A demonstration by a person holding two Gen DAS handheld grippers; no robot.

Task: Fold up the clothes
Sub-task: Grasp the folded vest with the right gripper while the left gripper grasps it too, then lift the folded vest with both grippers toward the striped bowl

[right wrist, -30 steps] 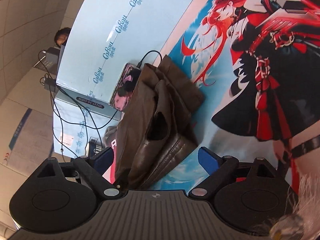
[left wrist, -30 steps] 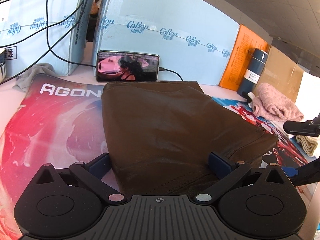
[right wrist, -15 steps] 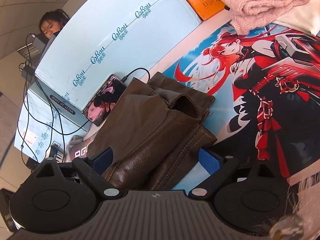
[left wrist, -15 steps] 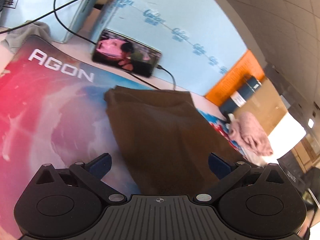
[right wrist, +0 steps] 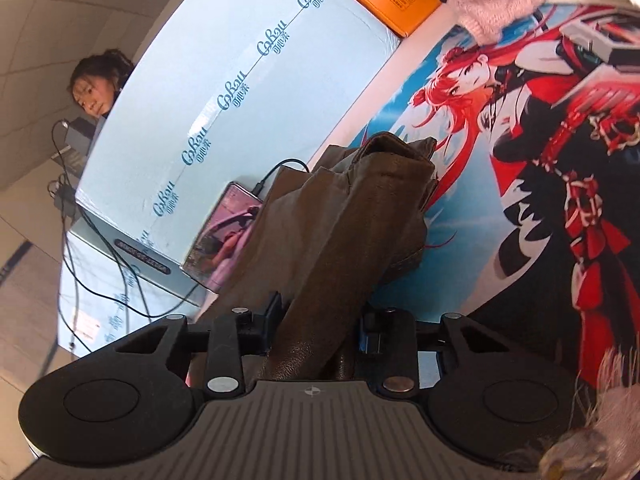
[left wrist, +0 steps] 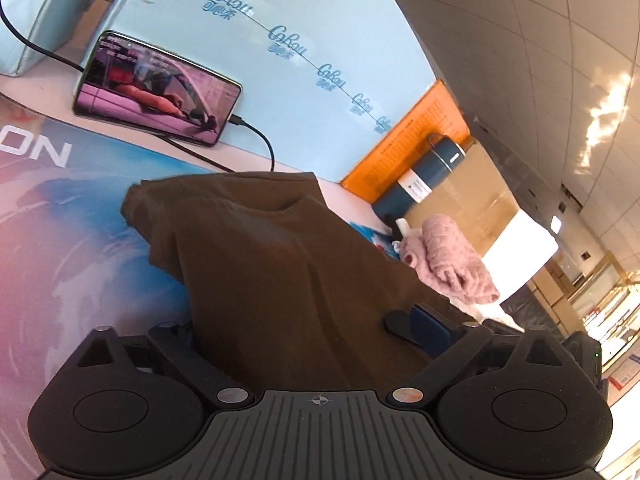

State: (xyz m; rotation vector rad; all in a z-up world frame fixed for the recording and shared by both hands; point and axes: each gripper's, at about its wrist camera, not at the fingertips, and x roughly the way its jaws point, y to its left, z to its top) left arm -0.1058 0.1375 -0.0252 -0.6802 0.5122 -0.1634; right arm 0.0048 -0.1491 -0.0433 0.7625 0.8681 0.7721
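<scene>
Right gripper (right wrist: 318,328) clamped on brown garment (right wrist: 344,216), left gripper (left wrist: 304,328) wide astride it; fold underway, next needs level carry-over.

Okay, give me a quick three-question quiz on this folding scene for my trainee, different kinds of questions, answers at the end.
1. True or false: the right gripper is shut on the brown garment.
2. What leans against the blue boxes behind the garment? A) phone B) kettle C) shoe
3. Fill in: the knitted item near the dark bottle is coloured ____.

Key: 1 true; 2 A; 3 pink.
</scene>
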